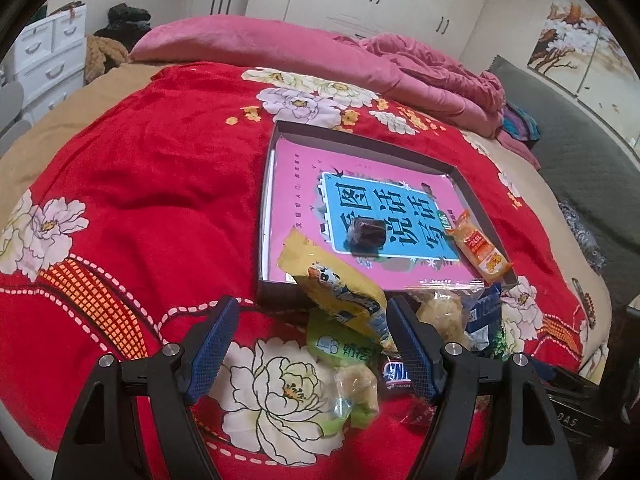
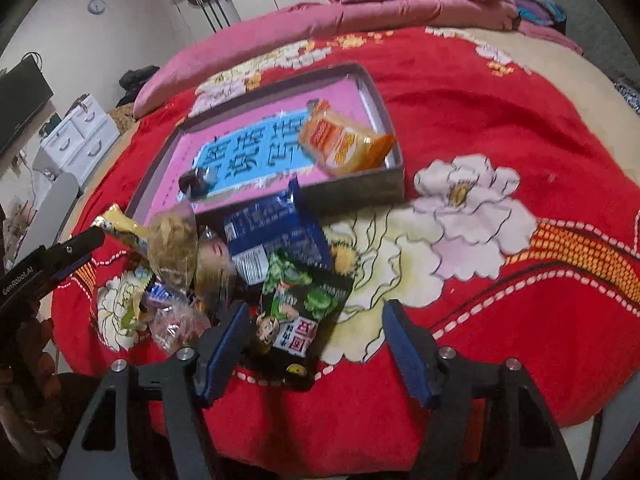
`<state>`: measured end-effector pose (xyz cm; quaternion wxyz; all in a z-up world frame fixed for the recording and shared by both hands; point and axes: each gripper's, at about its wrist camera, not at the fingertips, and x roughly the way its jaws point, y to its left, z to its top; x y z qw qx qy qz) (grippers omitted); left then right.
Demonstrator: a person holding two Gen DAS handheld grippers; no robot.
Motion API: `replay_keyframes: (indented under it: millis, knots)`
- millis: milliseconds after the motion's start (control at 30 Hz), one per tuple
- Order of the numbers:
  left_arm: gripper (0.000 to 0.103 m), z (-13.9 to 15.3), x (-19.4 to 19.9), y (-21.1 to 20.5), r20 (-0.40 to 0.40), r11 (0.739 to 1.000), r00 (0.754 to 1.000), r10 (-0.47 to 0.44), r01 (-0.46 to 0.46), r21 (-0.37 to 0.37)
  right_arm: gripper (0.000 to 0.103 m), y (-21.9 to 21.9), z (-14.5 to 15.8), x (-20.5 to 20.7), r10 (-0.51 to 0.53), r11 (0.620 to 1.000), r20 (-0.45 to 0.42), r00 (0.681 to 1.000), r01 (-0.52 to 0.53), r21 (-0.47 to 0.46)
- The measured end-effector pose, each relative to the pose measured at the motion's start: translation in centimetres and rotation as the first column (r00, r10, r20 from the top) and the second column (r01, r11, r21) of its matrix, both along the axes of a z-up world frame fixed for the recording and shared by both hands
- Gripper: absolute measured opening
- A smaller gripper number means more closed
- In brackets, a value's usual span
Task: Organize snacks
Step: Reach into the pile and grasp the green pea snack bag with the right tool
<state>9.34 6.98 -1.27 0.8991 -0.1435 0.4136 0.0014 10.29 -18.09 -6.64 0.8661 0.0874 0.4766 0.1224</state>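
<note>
Snack packets (image 2: 256, 248) lie heaped on the red bedspread (image 1: 160, 184) at lower centre, just below the shallow box (image 1: 476, 184) — an orange packet (image 2: 344, 142) inside. Left gripper (image 1: 312, 344) and right gripper (image 2: 316, 344): jaws spread, pinching nothing.

On bed (image 1: 140, 200): tray (image 1: 276, 136) mid, book (image 1: 304, 168) inside w/ wrapped sweet (image 1: 366, 236) on it, cracker pack (image 1: 478, 248) at tray's corner. Snack pile (image 2: 224, 264) just in front of tray. Folded quilt (image 1: 420, 64) behind.
</note>
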Motion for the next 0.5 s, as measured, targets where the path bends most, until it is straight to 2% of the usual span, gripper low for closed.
replay_keyframes:
  millis: [200, 300, 500]
  knots:
    - [0.077, -0.4, 0.5, -0.3, -0.013, 1.0, 1.0, -0.007, 0.007, -0.011, 0.055, 0.6, -0.5, 0.2, 0.026, 0.999, -0.019, 0.999, -0.025, 0.023]
    - [0.077, -0.6, 0.8, -0.4, -0.018, 1.0, 1.0, -0.003, 0.003, -0.019, 0.045, 1.0, -0.9, 0.5, 0.047, 0.998, -0.03, 0.998, -0.046, 0.045]
    - [0.077, -1.5, 1.7, 0.1, -0.036, 0.994, 0.999, 0.011, -0.015, -0.105, 0.035, 1.0, -1.0, 0.5, 0.05, 0.997, -0.025, 0.998, -0.048, 0.066]
